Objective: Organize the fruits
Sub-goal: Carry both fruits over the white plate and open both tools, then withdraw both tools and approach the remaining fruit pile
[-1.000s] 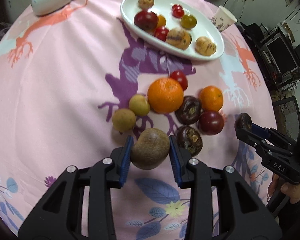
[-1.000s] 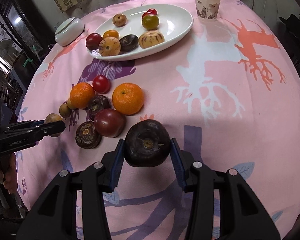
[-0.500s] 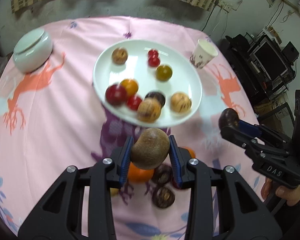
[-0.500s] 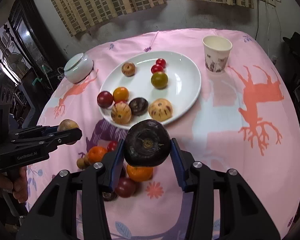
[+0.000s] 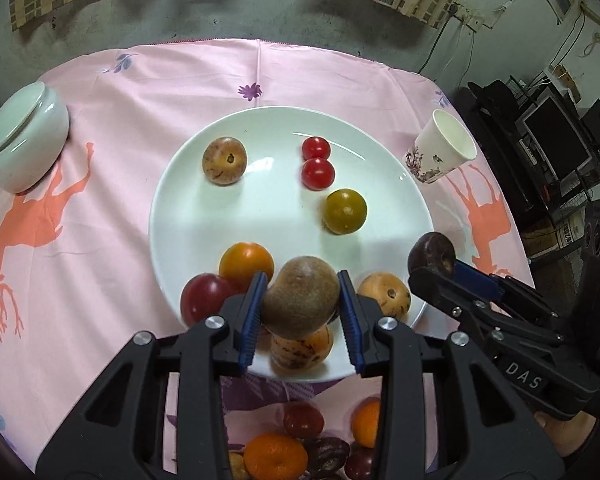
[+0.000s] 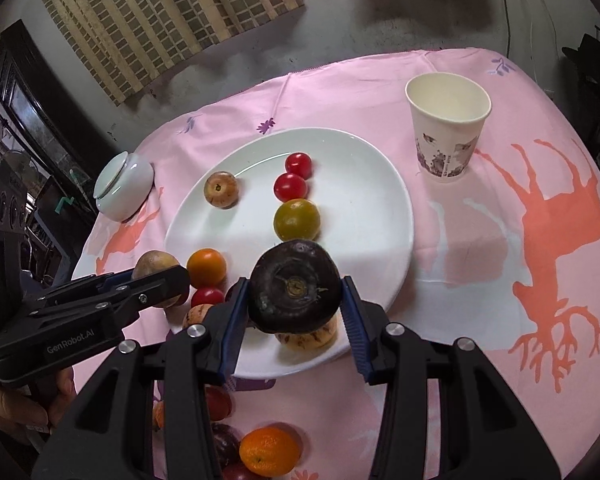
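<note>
My left gripper (image 5: 300, 300) is shut on a brown kiwi-like fruit (image 5: 300, 296) and holds it over the near edge of the white plate (image 5: 268, 220). My right gripper (image 6: 294, 298) is shut on a dark purple fruit (image 6: 294, 290) and holds it over the plate's near right rim (image 6: 396, 208); it also shows in the left wrist view (image 5: 432, 252). The plate holds several fruits: two red tomatoes (image 5: 316, 164), a green one (image 5: 345, 211), an orange one (image 5: 246, 264). More loose fruit (image 5: 276, 454) lies on the cloth below the grippers.
A paper cup (image 6: 446, 128) stands right of the plate. A white lidded jar (image 5: 24, 136) stands at the left. The pink tablecloth (image 6: 520, 280) covers the round table, with furniture and electronics beyond its edges.
Both grippers have lifted their fruits from the loose pile and moved forward, now over the plate's near side. The plate looks larger and closer.
</note>
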`<state>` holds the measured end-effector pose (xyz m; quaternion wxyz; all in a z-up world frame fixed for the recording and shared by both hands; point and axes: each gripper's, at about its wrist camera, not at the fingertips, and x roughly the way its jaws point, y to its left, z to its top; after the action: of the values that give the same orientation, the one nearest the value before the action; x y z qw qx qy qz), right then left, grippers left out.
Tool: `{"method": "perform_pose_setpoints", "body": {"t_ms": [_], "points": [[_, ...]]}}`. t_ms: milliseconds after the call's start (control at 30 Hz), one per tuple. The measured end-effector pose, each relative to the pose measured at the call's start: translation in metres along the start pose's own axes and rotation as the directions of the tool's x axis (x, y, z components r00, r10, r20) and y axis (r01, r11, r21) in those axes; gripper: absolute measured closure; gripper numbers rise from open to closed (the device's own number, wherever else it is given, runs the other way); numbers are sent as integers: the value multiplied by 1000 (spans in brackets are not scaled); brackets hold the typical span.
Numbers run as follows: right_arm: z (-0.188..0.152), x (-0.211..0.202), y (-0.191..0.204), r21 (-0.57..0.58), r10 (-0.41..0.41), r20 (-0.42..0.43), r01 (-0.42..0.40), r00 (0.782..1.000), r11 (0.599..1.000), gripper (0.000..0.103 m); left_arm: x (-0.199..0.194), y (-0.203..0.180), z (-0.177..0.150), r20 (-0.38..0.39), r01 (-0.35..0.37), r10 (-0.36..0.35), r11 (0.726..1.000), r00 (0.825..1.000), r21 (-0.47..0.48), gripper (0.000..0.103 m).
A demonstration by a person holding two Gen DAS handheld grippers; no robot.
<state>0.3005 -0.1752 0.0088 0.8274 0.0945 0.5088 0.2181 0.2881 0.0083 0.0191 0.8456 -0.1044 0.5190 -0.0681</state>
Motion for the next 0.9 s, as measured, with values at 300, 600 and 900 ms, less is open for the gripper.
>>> {"method": "perform_pose_setpoints", "body": {"t_ms": [300,600,900], "points": [[4,5,-9,70,-33,24,32,999,997,50,5,0,5,31,-24,25,999,999,-40,40],[-28,-21,-14,74,-34,15,33,999,997,43,-23,10,-26,12,-20,21,997,1000,-74,32],[-99,-48,-29,124,-59,-73,68,996,990,38,-44,21,-94,-55,-59,55,995,997,-82,29]]}}
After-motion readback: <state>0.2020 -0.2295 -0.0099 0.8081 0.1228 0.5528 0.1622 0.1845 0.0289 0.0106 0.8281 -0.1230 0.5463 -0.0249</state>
